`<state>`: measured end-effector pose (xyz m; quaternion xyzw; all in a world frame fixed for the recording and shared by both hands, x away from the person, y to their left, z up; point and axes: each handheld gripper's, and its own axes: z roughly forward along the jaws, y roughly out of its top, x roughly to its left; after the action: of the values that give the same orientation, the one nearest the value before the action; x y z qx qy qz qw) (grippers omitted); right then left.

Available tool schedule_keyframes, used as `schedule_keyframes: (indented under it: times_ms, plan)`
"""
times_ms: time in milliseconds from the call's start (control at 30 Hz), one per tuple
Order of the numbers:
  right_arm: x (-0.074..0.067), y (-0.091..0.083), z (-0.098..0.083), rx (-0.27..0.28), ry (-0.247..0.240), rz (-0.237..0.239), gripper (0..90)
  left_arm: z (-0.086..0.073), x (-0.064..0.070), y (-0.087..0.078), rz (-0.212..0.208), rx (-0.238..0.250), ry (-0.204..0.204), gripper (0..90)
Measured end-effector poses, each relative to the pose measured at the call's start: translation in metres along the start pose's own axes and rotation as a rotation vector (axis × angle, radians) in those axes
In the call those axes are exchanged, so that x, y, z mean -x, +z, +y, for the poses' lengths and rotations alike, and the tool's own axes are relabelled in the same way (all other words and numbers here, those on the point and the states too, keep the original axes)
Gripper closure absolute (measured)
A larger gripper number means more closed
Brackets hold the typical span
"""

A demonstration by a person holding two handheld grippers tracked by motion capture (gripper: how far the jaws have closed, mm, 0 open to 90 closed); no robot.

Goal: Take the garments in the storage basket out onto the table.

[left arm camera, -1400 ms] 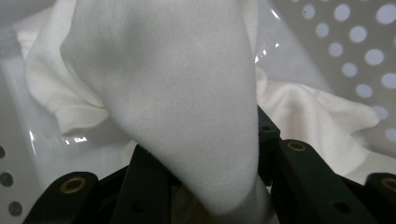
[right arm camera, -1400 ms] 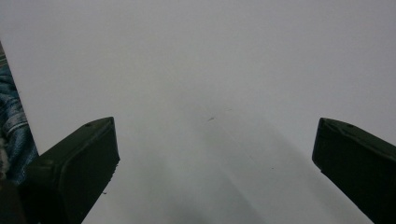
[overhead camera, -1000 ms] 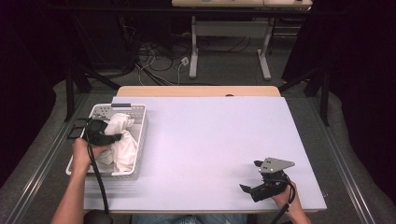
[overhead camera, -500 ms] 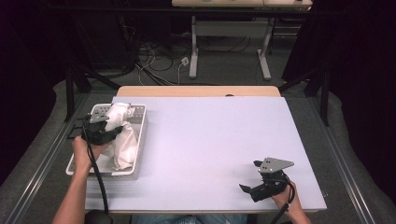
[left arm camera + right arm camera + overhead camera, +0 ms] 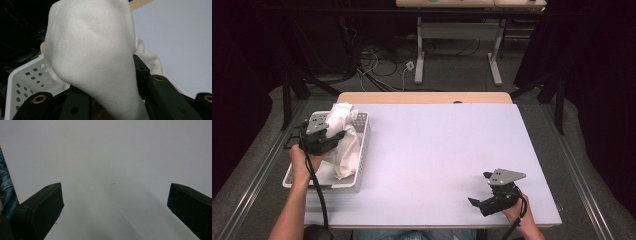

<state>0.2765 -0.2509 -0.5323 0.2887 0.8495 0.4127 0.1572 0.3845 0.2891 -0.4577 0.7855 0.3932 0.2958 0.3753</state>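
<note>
White cloth (image 5: 343, 135): raised higher out of the perforated basket (image 5: 362, 150) since earlier, clamped in left claw (image 5: 333, 134). Right claw (image 5: 479, 192): spread wide, unladen, rested on counter (image 5: 437, 145).

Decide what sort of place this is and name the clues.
Probably a lab or recording studio: black curtains all round, loose cables on the floor, and a plain white table set for the work.

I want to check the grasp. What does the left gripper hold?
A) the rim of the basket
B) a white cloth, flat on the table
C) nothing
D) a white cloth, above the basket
D: the left gripper is shut on the cloth, which hangs over the basket; the left gripper view shows the cloth between its jaws.
</note>
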Motion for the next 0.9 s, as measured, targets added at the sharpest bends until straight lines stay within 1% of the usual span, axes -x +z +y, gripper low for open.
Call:
schedule_keyframes:
  times_ms: [100,133,167,233,267,300,333,367,433,467,500,533,667,700,733,800,867,900]
  plan:
    - [0.0,0.0,0.0,-0.002,0.0,0.004,0.1,0.002,0.001,-0.005,-0.013,0.037,-0.016,67.7]
    - [0.0,0.0,0.0,0.0,0.005,0.002,0.2,0.003,0.002,-0.007,-0.013,0.04,-0.014,67.8]
    - [0.0,0.0,0.0,0.0,0.005,0.002,0.2,0.004,0.002,-0.009,-0.01,0.046,-0.001,67.8]
    - [0.0,0.0,0.0,-0.001,0.004,0.003,0.1,0.006,0.004,-0.011,-0.013,0.065,-0.007,67.8]
    - [0.0,0.0,0.0,-0.001,0.004,0.003,0.1,0.007,0.006,-0.014,-0.014,0.076,0.004,67.9]
    - [0.0,0.0,0.0,-0.001,0.004,0.003,0.1,0.007,0.006,-0.014,-0.014,0.076,0.004,67.9]
    - [0.0,0.0,0.0,0.001,0.001,0.002,0.2,0.009,0.007,-0.015,-0.014,0.081,0.015,67.9]
    - [0.0,0.0,0.0,-0.002,0.001,0.003,0.2,0.009,0.008,-0.016,-0.018,0.088,0.01,67.9]
    - [0.0,0.0,0.0,-0.003,0.003,0.005,0.2,0.011,0.009,-0.018,-0.017,0.099,0.022,67.8]
    - [0.0,0.0,0.0,-0.001,0.002,0.003,0.2,0.013,0.011,-0.019,-0.018,0.114,0.023,67.9]
    - [0.0,0.0,0.0,-0.002,0.002,0.002,0.2,0.013,0.011,-0.019,-0.018,0.114,0.023,67.8]
    - [0.0,0.001,0.0,-0.002,0.002,0.004,0.1,0.015,0.013,-0.02,-0.021,0.128,0.025,67.9]
    - [0.0,0.001,0.0,0.001,0.001,-0.013,0.1,0.017,0.015,-0.023,-0.023,0.138,0.036,67.8]
    - [0.0,0.001,0.001,-0.002,-0.002,0.003,0.2,0.018,0.016,-0.024,-0.025,0.145,0.042,67.8]
    - [0.0,0.001,0.001,-0.002,-0.002,0.003,0.2,0.019,0.017,-0.025,-0.027,0.153,0.039,67.8]
    - [0.0,0.001,0.001,-0.004,-0.003,0.001,0.2,0.022,0.018,-0.026,-0.035,0.15,0.044,67.8]
    - [0.0,0.001,0.001,-0.004,-0.002,0.001,0.2,0.024,0.019,-0.028,-0.042,0.156,0.06,67.8]
    - [0.0,0.001,0.001,-0.003,-0.006,0.003,0.2,0.025,0.02,-0.028,-0.046,0.162,0.06,67.8]
